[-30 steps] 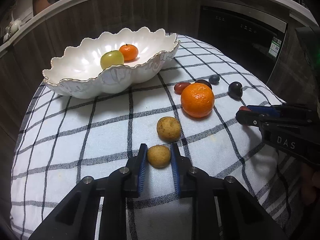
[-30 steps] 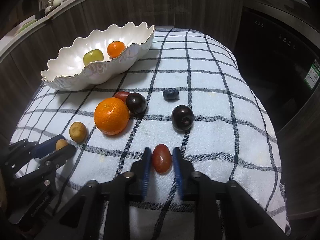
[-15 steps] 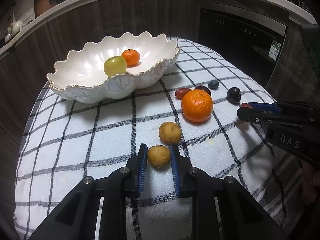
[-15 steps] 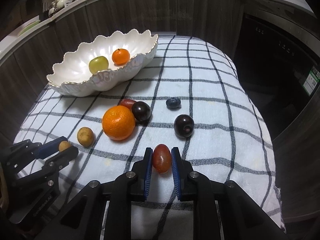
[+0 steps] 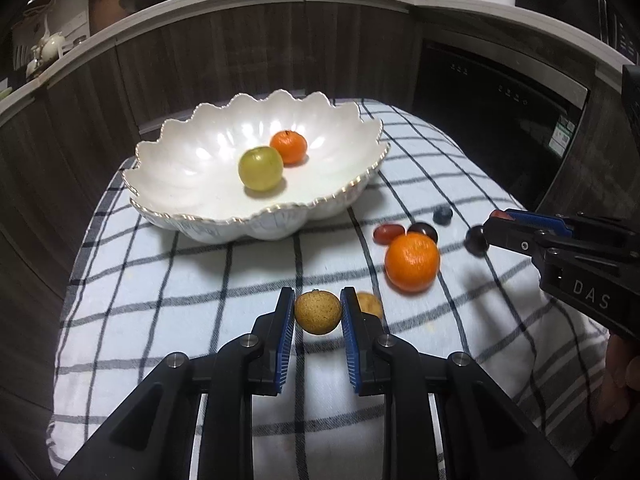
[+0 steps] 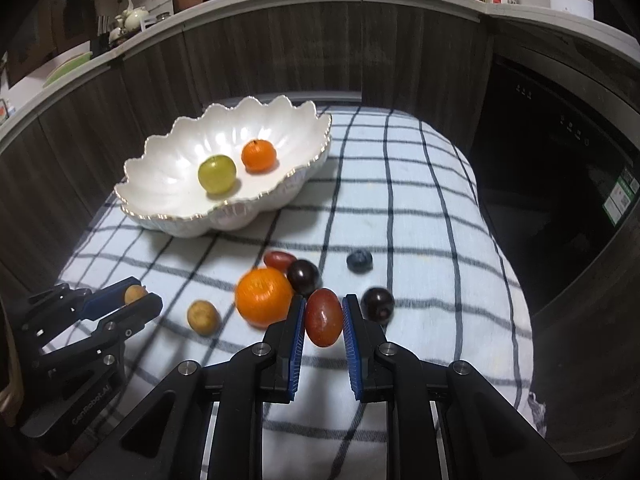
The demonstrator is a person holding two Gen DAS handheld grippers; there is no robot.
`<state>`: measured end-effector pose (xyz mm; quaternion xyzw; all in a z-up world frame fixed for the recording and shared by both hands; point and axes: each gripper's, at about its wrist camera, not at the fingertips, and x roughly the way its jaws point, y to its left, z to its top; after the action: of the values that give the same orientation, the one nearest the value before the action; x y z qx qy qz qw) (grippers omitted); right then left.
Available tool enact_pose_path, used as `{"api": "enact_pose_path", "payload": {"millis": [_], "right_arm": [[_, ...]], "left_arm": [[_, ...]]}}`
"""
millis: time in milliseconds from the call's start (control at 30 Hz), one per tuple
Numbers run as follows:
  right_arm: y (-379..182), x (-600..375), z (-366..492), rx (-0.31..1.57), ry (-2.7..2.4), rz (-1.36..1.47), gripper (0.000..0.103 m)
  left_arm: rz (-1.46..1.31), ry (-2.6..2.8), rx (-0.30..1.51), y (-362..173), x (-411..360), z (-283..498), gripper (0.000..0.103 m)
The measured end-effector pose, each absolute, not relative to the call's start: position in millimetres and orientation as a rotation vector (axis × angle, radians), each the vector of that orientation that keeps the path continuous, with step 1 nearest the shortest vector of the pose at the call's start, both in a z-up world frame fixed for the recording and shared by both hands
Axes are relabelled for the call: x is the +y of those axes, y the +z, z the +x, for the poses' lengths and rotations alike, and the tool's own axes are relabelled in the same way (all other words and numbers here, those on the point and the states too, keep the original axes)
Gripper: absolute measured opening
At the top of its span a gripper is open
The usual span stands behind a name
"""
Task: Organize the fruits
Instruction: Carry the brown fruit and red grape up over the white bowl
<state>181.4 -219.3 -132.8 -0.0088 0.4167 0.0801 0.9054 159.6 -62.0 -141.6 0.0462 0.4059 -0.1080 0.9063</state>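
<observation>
Now each gripper holds one small fruit above the checked cloth.

Left gripper (image 5: 317,312) has its jaws closed narrowly on a small brown fruit (image 5: 318,312), lifted clear of the cloth (image 5: 200,280) that covers the desk. Right gripper (image 6: 323,317) has its jaws pressed on a red grape (image 6: 324,317), which seems raised off the cloth too, though the angle makes that hard to judge. On the cloth lie a second brown fruit (image 6: 203,317), a large orange (image 6: 264,297), another red grape (image 6: 279,260), two dark plums (image 6: 304,277) (image 6: 378,305) and a blueberry (image 6: 359,260). Behind them, the white scalloped bowl (image 5: 188,160) holds a green fruit (image 5: 261,169) and a small orange (image 5: 289,146), just beside each other.
</observation>
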Motion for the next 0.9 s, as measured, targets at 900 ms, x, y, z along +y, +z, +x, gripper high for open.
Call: {"api": "enact_pose_path", "payload": {"millis": [900], "right_arm": [[-77,-184,268,0.745,0.22,-0.004,0.02]], "left_arm": [[0.02,-0.101,0.786,-96,-17,241,0.024]]}}
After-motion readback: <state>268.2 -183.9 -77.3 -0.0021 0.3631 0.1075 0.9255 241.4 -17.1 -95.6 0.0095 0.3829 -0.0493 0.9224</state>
